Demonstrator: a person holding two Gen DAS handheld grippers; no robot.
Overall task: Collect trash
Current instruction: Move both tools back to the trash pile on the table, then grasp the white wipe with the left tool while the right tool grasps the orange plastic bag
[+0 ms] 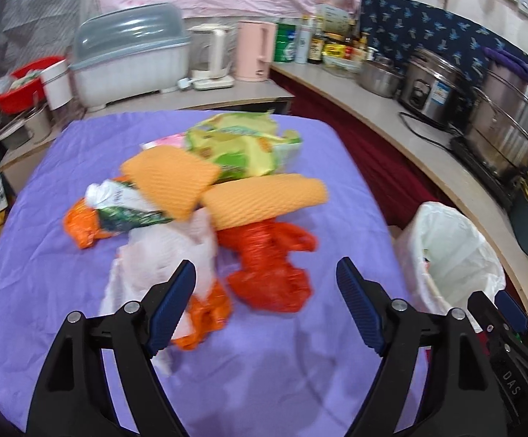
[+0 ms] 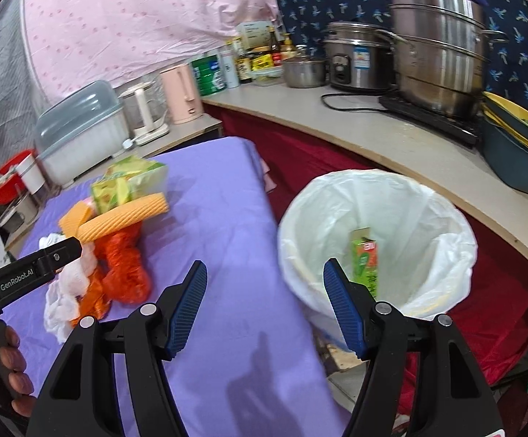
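A pile of trash lies on the purple-covered table (image 1: 63,255): a red plastic bag (image 1: 271,266), a white bag (image 1: 161,255), an orange bag (image 1: 85,225), two orange foam sleeves (image 1: 264,200), a yellow-green wrapper (image 1: 242,145) and a crumpled carton (image 1: 125,207). My left gripper (image 1: 265,280) is open and empty, just above the red bag. My right gripper (image 2: 264,280) is open and empty, between the table edge and the white-lined trash bin (image 2: 427,218). A green carton (image 2: 366,258) lies inside the bin. The bin also shows in the left wrist view (image 1: 453,251).
A counter (image 2: 391,142) curves behind the bin with steel pots (image 2: 442,47), a rice cooker (image 2: 358,58) and bottles. A pink kettle (image 1: 256,51) and dish box (image 1: 129,62) stand behind the table. Red cloth (image 2: 482,327) lies on the floor.
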